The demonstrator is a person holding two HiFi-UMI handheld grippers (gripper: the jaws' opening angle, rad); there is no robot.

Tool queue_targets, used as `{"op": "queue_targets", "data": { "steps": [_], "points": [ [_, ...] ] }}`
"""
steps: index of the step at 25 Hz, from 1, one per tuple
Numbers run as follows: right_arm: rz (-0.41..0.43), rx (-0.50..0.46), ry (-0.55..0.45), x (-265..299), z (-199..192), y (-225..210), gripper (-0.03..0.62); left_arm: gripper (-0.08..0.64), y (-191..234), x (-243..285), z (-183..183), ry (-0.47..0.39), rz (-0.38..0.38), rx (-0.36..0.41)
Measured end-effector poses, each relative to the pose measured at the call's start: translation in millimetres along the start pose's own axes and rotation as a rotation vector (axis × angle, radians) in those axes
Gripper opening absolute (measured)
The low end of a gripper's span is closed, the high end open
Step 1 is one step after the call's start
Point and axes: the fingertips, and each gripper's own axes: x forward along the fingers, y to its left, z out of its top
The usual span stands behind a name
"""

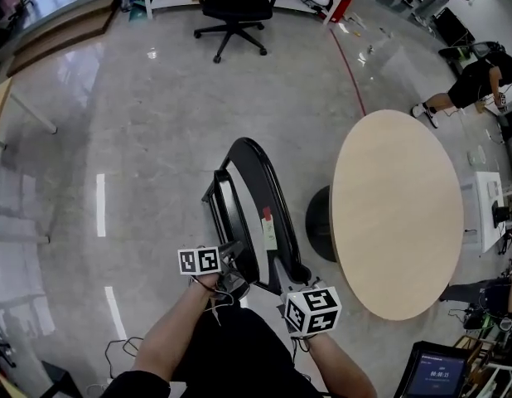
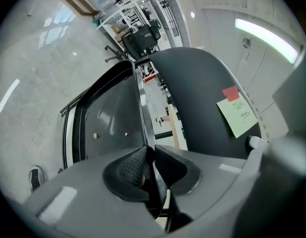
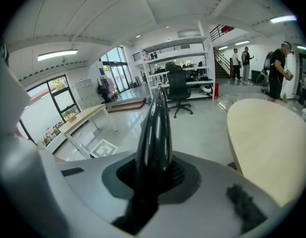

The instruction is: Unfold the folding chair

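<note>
1. The folding chair (image 1: 258,187) stands on the grey floor (image 1: 156,139) directly in front of us. It is black, with its two panels close together in a narrow V and not opened out.
2. In the left gripper view a dark matte panel (image 2: 202,88) lies to the right and a hard panel with small studs (image 2: 111,123) to the left. Floor and shelving show through the gap between them.
3. A pale green sticky note (image 2: 237,117) with a red tab (image 2: 230,93) is stuck on the matte panel. We cannot read the handwriting.
4. The left hand-held gripper (image 2: 149,165) has its jaws closed on a thin black edge of the chair. The edge runs up between the pads, which press it from both sides.
5. The right hand-held gripper (image 3: 154,175) has its jaws clamped on a glossy black frame tube (image 3: 155,123) of the chair. The tube rises straight out from between the pads.
6. In the head view both grippers sit at the near end of the chair, left on its left side and right on its right.
7. A round table (image 1: 397,214) with a pale wooden top stands just right of the chair. Its dark base (image 1: 320,222) is close beside the chair frame, and we cannot tell whether they touch.
8. Farther off, a black office chair (image 1: 235,7) stands at the top of the head view. A person (image 1: 480,77) is at the far right edge and a dark screen (image 1: 434,371) at the lower right.
</note>
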Motion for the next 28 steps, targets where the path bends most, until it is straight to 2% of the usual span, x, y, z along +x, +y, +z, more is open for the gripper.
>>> {"op": "queue_targets", "data": {
  "steps": [4, 7, 9, 11, 13, 15, 19, 22, 24, 28],
  "points": [
    [0.000, 0.002, 0.011, 10, -5, 18, 0.063, 0.060, 17, -19, 4, 0.003, -0.001, 0.002],
    [-0.011, -0.008, 0.013, 11, -10, 32, 0.063, 0.075, 21, -35, 7, 0.011, 0.068, 0.076],
    [-0.018, 0.000, 0.015, 9, -12, 36, 0.063, 0.146, 19, -47, 14, -0.004, 0.137, 0.136],
    [-0.029, 0.017, 0.013, 9, -11, 31, 0.063, 0.270, 15, -46, 21, 0.002, 0.191, 0.168],
    [-0.038, 0.030, 0.009, 5, -12, 32, 0.063, 0.342, 13, -39, 20, 0.030, 0.239, 0.200],
    [-0.040, 0.031, 0.006, 3, -13, 40, 0.063, 0.377, 14, -32, 17, 0.051, 0.285, 0.235],
    [-0.039, 0.009, 0.006, 11, -8, 49, 0.063, 0.387, 25, -13, 19, 0.057, 0.379, 0.246],
    [-0.042, -0.009, 0.005, 13, -7, 64, 0.063, 0.385, 53, -11, 8, 0.106, 0.476, 0.299],
    [-0.046, -0.017, 0.006, 14, -5, 71, 0.064, 0.399, 64, -14, 7, 0.110, 0.490, 0.309],
    [-0.049, -0.038, 0.014, 17, -4, 76, 0.064, 0.383, 60, -19, 11, 0.110, 0.464, 0.278]
  ]
}}
